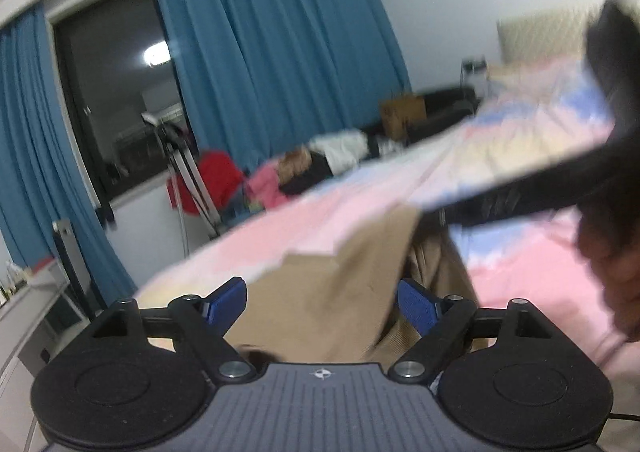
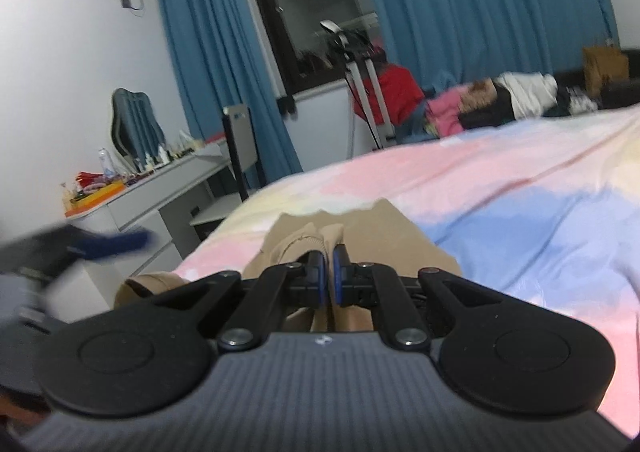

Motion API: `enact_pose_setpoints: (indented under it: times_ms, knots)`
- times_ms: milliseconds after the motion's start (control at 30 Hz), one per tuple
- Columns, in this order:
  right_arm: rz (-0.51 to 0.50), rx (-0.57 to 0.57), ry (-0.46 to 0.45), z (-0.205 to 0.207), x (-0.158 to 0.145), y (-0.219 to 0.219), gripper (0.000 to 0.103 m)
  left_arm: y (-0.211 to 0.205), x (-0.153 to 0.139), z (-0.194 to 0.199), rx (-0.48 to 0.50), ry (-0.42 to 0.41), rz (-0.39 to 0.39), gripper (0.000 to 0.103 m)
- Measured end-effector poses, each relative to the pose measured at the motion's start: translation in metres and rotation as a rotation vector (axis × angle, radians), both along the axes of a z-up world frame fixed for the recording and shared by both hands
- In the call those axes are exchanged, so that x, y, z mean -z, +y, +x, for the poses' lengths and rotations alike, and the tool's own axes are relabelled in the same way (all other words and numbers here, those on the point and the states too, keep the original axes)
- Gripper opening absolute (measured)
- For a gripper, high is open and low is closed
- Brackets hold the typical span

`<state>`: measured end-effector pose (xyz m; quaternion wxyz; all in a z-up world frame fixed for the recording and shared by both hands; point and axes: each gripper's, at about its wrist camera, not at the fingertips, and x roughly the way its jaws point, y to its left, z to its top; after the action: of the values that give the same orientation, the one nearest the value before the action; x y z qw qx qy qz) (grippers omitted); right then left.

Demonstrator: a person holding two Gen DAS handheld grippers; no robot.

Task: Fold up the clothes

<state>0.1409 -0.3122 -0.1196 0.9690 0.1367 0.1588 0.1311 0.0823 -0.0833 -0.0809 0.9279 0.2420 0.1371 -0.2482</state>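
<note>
The left gripper (image 1: 320,304) stood wide open, blue pads (image 1: 226,302) either side of the tan garment (image 1: 332,292) but clear of it. The garment lay on the pastel bedspread (image 2: 500,212). The right gripper (image 2: 327,280) was pinched tight on a bunched fold of the garment (image 2: 312,240).

No readable text, labels, brands or numbers in either view; only small white compass-like emblem (image 1: 320,373) on grey ribbed body of each tool, no letters legible
</note>
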Motion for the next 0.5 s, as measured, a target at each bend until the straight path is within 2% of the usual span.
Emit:
enact_pose_setpoints:
  times_ms: [67,100,233,300,367,500]
  knots:
    - [-0.010,-0.003,-0.021,-0.002,-0.002,0.001,0.008,-0.019,0.019,0.018,-0.029,0.045,0.077,0.079]
    - [-0.010,-0.003,-0.023,-0.002,-0.003,0.000,0.008,-0.020,0.023,0.023,-0.057,0.053,0.077,0.076]
    - [-0.020,0.011,-0.002,0.001,0.000,-0.004,0.008,-0.023,0.036,0.042,-0.167,0.082,0.074,0.075]
    - [-0.027,0.016,0.007,0.003,0.002,-0.005,0.008,-0.010,0.029,0.050,-0.218,0.102,-0.007,0.075]
    - [-0.037,0.019,0.015,0.004,0.004,-0.004,0.008,0.001,0.018,0.055,-0.270,0.084,-0.077,0.075]
    - [-0.069,0.008,0.021,0.004,0.007,0.002,0.008,0.026,0.003,0.063,-0.388,0.044,-0.153,0.075]
